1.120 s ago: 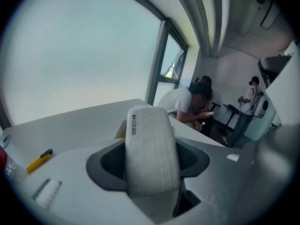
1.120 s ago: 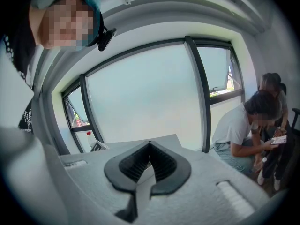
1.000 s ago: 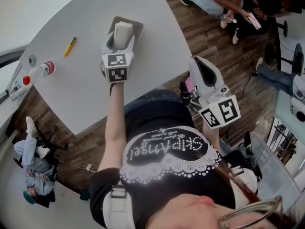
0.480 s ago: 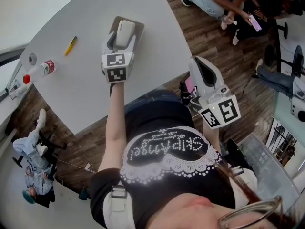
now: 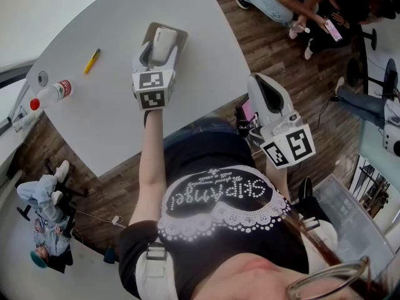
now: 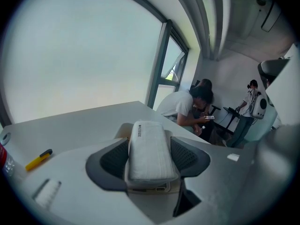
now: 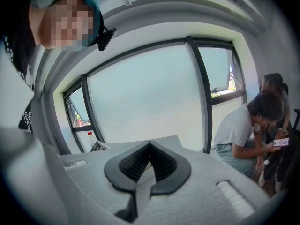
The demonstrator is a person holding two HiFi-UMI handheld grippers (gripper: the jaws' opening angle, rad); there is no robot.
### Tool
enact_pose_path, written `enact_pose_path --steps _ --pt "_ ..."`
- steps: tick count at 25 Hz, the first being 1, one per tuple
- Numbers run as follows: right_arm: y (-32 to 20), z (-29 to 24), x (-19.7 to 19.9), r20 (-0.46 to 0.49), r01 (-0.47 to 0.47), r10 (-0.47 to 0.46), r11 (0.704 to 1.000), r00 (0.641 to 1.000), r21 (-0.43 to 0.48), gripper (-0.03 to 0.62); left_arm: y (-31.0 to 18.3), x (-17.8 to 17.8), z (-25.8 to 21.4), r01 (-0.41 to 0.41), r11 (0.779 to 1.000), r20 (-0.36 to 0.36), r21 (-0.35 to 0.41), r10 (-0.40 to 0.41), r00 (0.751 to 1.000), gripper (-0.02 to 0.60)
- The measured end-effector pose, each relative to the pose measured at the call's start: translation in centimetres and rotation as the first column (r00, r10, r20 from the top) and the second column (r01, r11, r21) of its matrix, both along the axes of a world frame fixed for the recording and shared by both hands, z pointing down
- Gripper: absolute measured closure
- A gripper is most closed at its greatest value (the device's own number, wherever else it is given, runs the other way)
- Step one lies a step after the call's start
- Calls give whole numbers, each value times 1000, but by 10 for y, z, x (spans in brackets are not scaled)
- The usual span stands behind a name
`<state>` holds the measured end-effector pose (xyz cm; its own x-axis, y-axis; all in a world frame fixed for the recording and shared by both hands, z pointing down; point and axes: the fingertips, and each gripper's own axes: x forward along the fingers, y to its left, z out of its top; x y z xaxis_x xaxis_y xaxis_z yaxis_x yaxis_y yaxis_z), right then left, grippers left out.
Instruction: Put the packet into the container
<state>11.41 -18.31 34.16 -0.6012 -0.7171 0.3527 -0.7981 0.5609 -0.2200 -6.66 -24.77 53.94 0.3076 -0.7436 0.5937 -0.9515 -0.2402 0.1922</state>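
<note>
While between left gripper point(image 6: 150, 150) jaws, packet point(image 6: 148, 144) lengthwise along them, end forward.

White packet point(image 6: 149, 149) — yellow pen point(image 5: 92, 60), grey table point(image 5: 94, 120)

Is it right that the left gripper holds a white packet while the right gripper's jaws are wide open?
Not quite: the left gripper holds the white packet, but the right gripper is shut and empty, jaws together, as the right gripper view shows.
</note>
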Motion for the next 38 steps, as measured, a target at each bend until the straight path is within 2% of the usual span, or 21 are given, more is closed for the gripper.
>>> enact_pose_path --steps 5,11,21,29,34,38 --pt "1 -3 2 3 -1 1 1000 1000 11 592 -3 -1 -16 20 999 -17 31 -19 1000 290" --pt "4 -6 3 -3 -2 2 999 1000 32 592 0 -8 -31 34 996 -5 85 -34 999 290" --pt "6 -15 22 -20 -44 46 996 999 73 592 1 -16 -78 75 980 -12 185 -74 997 344" --pt "9 -22 27 -17 -46 48 994 999 100 592 8 -18 -141 95 948 -34 304 -89 995 362" --pt "8 -23 22 -9 -34 35 993 999 111 592 22 -20 -174 64 913 -17 404 -62 998 370" --pt "7 -26 18 -7 -21 22 993 1000 120 592 33 -29 -202 94 898 -36 429 -87 996 370"
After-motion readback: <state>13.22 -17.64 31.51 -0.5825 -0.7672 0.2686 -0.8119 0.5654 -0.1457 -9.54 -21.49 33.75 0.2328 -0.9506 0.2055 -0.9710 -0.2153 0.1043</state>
